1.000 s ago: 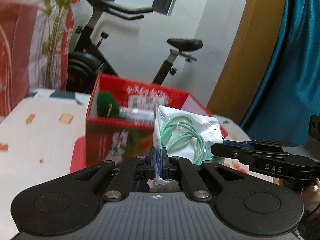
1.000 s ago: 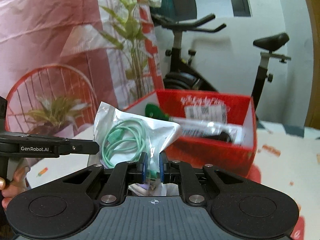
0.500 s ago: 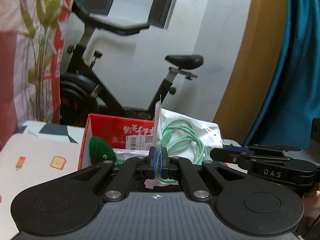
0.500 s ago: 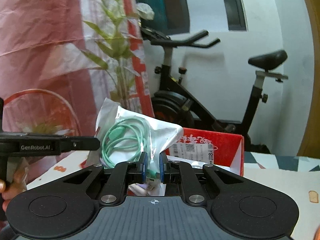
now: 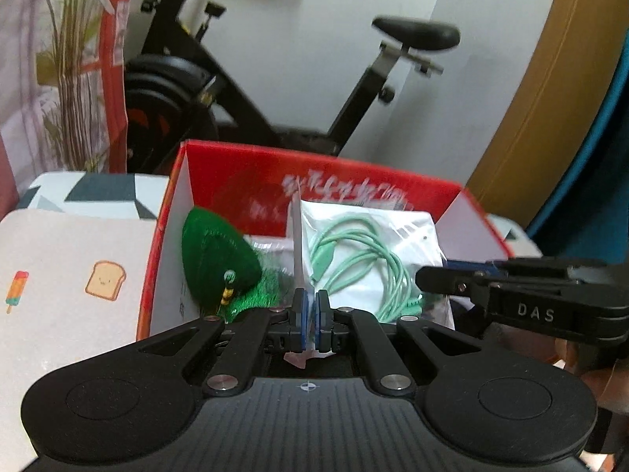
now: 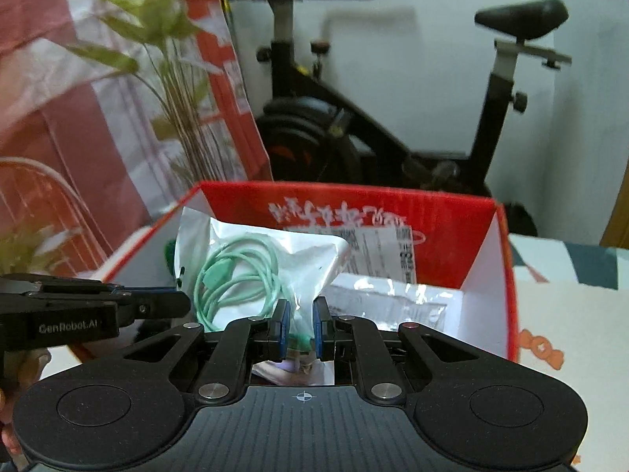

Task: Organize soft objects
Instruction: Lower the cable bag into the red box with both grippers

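Over red box (image 5: 354,181), both tools pinch cable bag (image 5: 369,251) (jaws narrow).

The left gripper (image 5: 310,316) is matte black, with a ribbed grey-black housing across the bottom of the frame; two round recessed discs sit at lower left and lower right; a small white crosshair mark lies at the centre of the housing; angled black link arms carry silver screws; the fingers (image 5: 300,314) are faced with blue pads. The right gripper (image 6: 302,324) has the same black build, discs, crosshair, silver screws and blue pads (image 6: 284,324). Seen side-on at the right edge of the left view, it reads "DAS" in white; the left one, at the left edge of the right view, reads "GenRobot.AI".
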A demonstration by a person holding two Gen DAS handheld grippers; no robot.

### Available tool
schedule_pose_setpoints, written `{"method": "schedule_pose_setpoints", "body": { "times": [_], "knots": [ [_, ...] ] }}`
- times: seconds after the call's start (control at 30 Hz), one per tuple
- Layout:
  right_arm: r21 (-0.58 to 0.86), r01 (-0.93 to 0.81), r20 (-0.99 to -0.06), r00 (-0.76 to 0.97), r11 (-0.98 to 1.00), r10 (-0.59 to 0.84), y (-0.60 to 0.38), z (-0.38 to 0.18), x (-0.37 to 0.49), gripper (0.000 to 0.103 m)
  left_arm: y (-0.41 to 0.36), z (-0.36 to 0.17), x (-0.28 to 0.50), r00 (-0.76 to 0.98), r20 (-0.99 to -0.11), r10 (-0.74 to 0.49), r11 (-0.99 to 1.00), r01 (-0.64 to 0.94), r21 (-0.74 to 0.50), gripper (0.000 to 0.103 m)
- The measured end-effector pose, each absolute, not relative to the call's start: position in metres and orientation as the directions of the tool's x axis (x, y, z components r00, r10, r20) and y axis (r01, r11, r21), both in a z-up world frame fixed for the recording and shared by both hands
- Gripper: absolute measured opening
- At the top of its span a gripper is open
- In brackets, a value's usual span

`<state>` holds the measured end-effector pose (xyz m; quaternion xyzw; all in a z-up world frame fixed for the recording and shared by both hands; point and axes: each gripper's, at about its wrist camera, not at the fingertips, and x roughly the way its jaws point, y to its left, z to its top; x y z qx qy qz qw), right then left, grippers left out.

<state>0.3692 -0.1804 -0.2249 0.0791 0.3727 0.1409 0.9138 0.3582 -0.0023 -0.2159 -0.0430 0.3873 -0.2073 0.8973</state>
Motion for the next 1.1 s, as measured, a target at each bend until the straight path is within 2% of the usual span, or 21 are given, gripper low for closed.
{"method": "schedule_pose_setpoints", "body": {
  "times": [0.2,0.3,0.4,0.83,0.97,1.0,1.03,1.07,1.1],
  "knots": [
    [0.214,-0.202,-0.735,0.611,0.956,0.294,-0.167,-0.243,0.386,0.012,-0.003,-0.226,0.369,0.563,-0.732,-0.383,0.915,0.342,-0.215,0.005],
    [0.190,-0.216,-0.759,0.586,0.958,0.283,-0.160,-0.246,0.389,0.012,-0.004,-0.230,0.371,0.529,-0.732,-0.430,0.893,0.370,-0.257,0.005],
    [0.162,-0.220,-0.789,0.557,0.962,0.261,-0.155,-0.248,0.392,0.014,-0.012,-0.232,0.368,0.513,-0.745,-0.426,0.889,0.388,-0.242,0.005],
    [0.138,-0.209,-0.863,0.454,0.968,0.222,-0.152,-0.256,0.402,0.020,-0.001,-0.222,0.362,0.578,-0.727,-0.370,0.918,0.345,-0.193,0.006],
    [0.157,-0.160,-0.843,0.492,0.975,0.217,-0.161,-0.250,0.395,0.032,0.003,-0.211,0.354,0.603,-0.710,-0.363,0.921,0.350,-0.173,0.007],
    [0.171,-0.157,-0.829,0.511,0.973,0.228,-0.163,-0.247,0.391,0.039,0.004,-0.208,0.351,0.609,-0.705,-0.365,0.919,0.356,-0.168,0.012],
    [0.183,-0.154,-0.818,0.524,0.971,0.237,-0.165,-0.244,0.386,0.048,0.005,-0.205,0.349,0.615,-0.700,-0.363,0.919,0.361,-0.159,0.022],
    [0.187,-0.150,-0.808,0.539,0.971,0.239,-0.165,-0.240,0.381,0.052,0.006,-0.201,0.346,0.623,-0.696,-0.357,0.920,0.364,-0.146,0.030],
    [0.184,-0.151,-0.794,0.559,0.971,0.238,-0.166,-0.235,0.375,0.062,0.007,-0.198,0.343,0.632,-0.690,-0.353,0.921,0.366,-0.136,0.049]
  ]
}}
